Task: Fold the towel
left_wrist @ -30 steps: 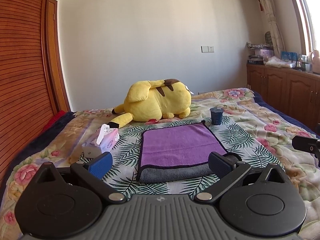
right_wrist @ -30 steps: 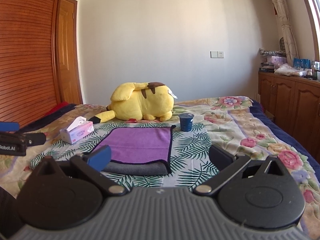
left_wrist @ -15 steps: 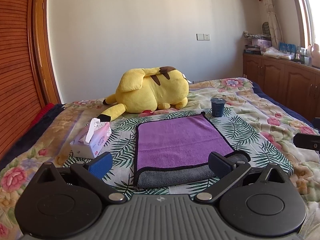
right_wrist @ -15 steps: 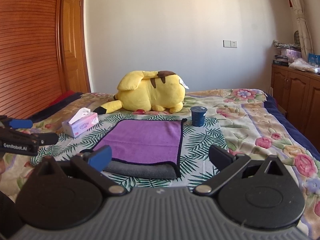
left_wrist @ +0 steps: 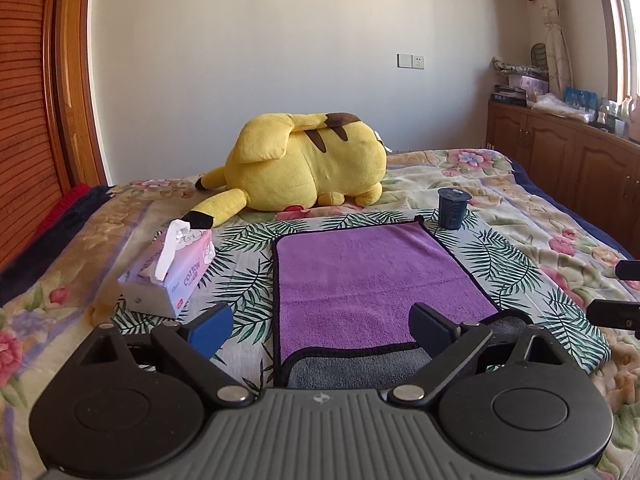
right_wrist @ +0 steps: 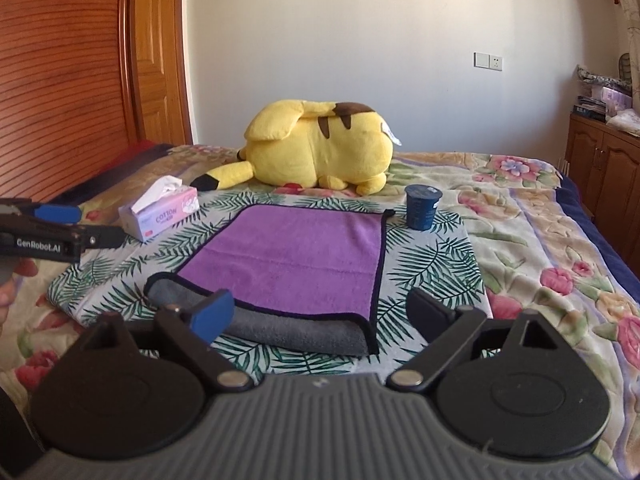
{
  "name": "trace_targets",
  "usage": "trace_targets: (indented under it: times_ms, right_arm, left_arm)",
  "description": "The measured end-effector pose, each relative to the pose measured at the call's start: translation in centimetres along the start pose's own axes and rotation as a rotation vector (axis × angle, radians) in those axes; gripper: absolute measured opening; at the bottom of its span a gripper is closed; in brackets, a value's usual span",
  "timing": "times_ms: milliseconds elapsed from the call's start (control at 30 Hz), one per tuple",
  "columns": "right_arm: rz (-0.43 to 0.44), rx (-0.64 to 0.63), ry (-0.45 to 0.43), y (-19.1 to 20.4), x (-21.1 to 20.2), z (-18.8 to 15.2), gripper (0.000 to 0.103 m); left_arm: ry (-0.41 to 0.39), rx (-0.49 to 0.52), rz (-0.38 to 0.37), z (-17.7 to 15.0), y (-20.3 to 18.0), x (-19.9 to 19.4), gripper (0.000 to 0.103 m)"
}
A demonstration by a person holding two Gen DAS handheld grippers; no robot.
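Note:
A purple towel point(left_wrist: 372, 280) with a black hem lies flat on the bed, its grey underside showing along the near edge; it also shows in the right wrist view point(right_wrist: 296, 256). My left gripper point(left_wrist: 320, 330) is open and empty, just above the towel's near edge. My right gripper point(right_wrist: 320, 314) is open and empty, over the towel's near right corner. The left gripper also shows in the right wrist view point(right_wrist: 68, 228), at the left edge.
A yellow plush toy point(left_wrist: 304, 168) lies behind the towel. A tissue box point(left_wrist: 172, 276) sits left of it, a dark blue cup point(left_wrist: 452, 208) at its far right corner. Wooden cabinets point(left_wrist: 568, 160) stand right of the bed, a wooden door point(right_wrist: 156, 60) at the left.
Both grippers have moved forward and lower toward the towel's near edge. Both stay open. The towel has not moved.

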State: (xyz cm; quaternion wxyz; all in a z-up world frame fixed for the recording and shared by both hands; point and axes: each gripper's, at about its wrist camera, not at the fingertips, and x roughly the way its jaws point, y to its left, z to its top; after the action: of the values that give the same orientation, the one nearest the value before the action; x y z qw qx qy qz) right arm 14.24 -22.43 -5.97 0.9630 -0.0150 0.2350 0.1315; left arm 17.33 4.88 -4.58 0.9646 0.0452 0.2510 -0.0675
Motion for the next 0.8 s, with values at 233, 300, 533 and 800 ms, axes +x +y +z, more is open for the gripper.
trace_targets:
  times_ms: [233, 300, 533, 800]
  right_arm:
    - [0.011, -0.012, 0.056, -0.3, 3.0, 0.3, 0.089]
    - [0.015, -0.021, 0.073, -0.3, 3.7, 0.2, 0.089]
    - [0.026, -0.038, 0.117, -0.4, 6.3, 0.2, 0.084]
    - [0.015, -0.045, 0.168, -0.8, 8.6, 0.3, 0.080]
  left_arm:
    - [0.041, -0.016, -0.025, -0.6, 0.8, 3.4, 0.060]
    - [0.060, -0.023, -0.033, -0.9, 1.0, 4.3, 0.055]
    - [0.112, -0.052, -0.029, -1.9, 1.8, 6.8, 0.048]
    - [0.168, -0.124, -0.049, -3.0, 3.7, 8.6, 0.042]
